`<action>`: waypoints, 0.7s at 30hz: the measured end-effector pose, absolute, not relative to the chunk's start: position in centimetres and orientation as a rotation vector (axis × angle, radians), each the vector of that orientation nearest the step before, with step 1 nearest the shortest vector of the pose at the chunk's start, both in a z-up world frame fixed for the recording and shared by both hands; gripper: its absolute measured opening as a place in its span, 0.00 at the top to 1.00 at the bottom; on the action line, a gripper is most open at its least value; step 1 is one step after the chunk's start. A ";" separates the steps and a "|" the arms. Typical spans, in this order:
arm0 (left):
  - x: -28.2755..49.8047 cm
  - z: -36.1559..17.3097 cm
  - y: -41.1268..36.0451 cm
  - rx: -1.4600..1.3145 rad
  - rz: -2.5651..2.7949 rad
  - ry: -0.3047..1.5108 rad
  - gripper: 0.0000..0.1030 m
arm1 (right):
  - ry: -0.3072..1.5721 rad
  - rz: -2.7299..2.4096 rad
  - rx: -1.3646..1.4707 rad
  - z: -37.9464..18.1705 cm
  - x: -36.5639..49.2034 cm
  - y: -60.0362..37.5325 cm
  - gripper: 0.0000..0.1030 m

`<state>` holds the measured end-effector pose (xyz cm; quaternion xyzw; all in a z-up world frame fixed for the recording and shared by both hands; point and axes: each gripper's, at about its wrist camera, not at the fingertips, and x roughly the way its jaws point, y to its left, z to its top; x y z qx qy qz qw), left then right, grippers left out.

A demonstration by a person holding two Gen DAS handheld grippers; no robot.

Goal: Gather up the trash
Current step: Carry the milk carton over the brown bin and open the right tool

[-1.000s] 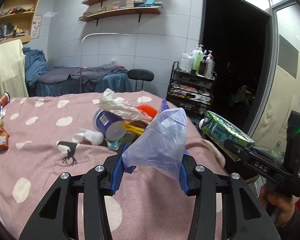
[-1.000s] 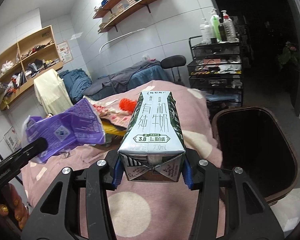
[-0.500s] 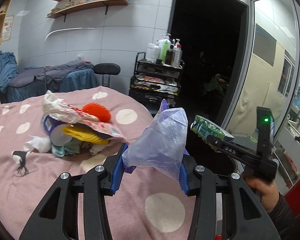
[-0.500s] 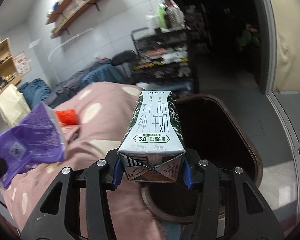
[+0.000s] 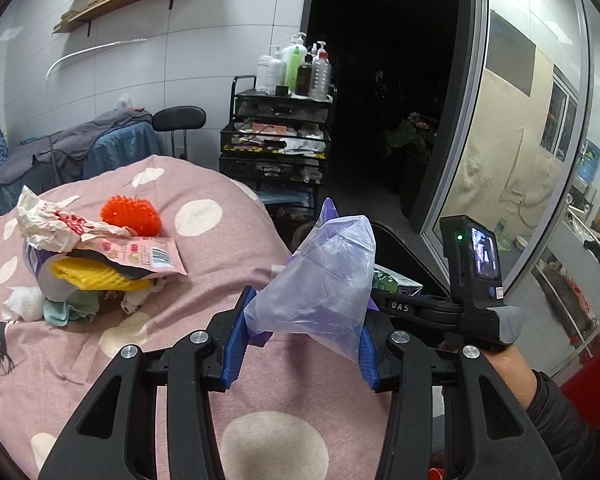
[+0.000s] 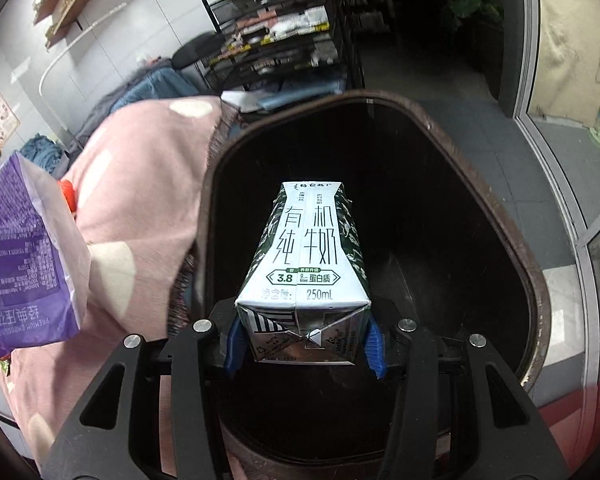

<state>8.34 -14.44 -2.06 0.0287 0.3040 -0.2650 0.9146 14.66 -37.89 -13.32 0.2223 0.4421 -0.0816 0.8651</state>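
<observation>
My left gripper [image 5: 302,346] is shut on a crumpled purple plastic bag [image 5: 320,280], held over the edge of the pink spotted bed cover [image 5: 204,272]. The same purple bag [image 6: 24,264] shows at the left of the right wrist view. My right gripper [image 6: 304,344] is shut on a green and white milk carton [image 6: 308,276], which hangs directly over the mouth of a dark brown bin [image 6: 536,264]. In the left wrist view the right gripper's body [image 5: 472,292] sits beside the bag, with the carton [image 5: 396,282] peeking out behind it.
A heap of trash [image 5: 88,256] lies on the bed: wrappers, yellow foam netting, tissues and an orange spiky ball [image 5: 130,214]. A black wire trolley [image 5: 278,140] with bottles stands past the bed. A glass door [image 5: 520,140] is at the right.
Both grippers swung right, away from the trash heap towards the bin. The right one tipped down, so the carton now hangs over the bin's opening instead of over the bed.
</observation>
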 end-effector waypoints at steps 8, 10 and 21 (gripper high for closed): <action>9.0 -2.5 -15.4 0.073 -0.561 0.658 0.56 | 1.006 -0.177 0.462 -14.9 15.3 -37.9 0.53; 9.1 -2.6 -15.7 0.080 -0.563 0.662 0.56 | 1.001 -0.175 0.482 -14.8 14.8 -38.0 0.50; 9.9 -2.7 -16.8 0.084 -0.575 0.676 0.56 | 0.835 -0.233 0.528 -11.5 11.8 -39.5 0.34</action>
